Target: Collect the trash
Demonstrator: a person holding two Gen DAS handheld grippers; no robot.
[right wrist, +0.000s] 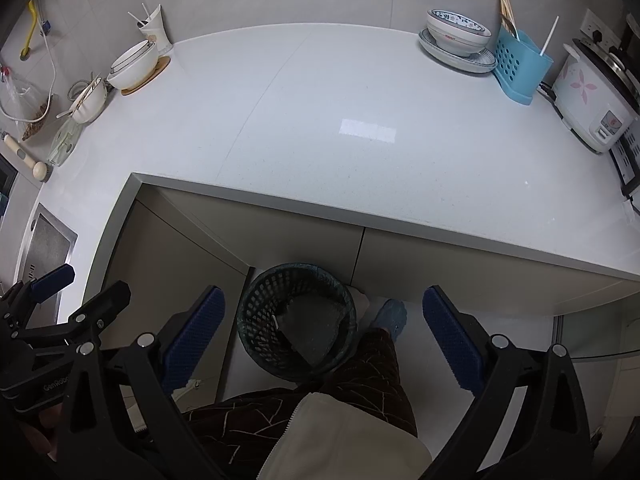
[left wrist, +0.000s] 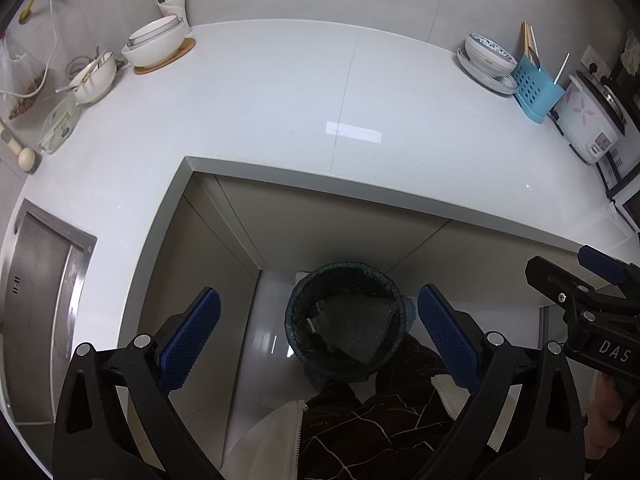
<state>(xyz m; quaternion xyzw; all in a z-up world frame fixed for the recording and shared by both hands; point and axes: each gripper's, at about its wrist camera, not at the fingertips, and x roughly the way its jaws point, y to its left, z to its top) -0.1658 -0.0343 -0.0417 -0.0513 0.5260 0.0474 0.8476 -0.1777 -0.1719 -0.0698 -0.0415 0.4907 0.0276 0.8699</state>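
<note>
A dark mesh trash bin point(left wrist: 346, 322) with a liner stands on the floor under the corner of the white countertop point(left wrist: 280, 100); grey bubble-wrap trash point(left wrist: 354, 326) lies inside it. The bin also shows in the right wrist view point(right wrist: 296, 318) with the same trash point(right wrist: 314, 328). My left gripper point(left wrist: 318, 334) is open and empty, held above the bin. My right gripper point(right wrist: 324, 336) is open and empty, also above the bin. The right gripper shows at the right edge of the left wrist view point(left wrist: 576, 280); the left gripper shows at the left edge of the right wrist view point(right wrist: 80, 284).
White bowls on a wooden mat point(left wrist: 160, 46) and a cup with straws point(left wrist: 174, 0) stand back left. A patterned bowl on a plate point(left wrist: 490, 60), a blue utensil holder point(left wrist: 534, 88) and a rice cooker point(left wrist: 592, 120) stand back right. A steel sink point(left wrist: 36, 300) lies left. The person's legs point(left wrist: 360, 420) are beside the bin.
</note>
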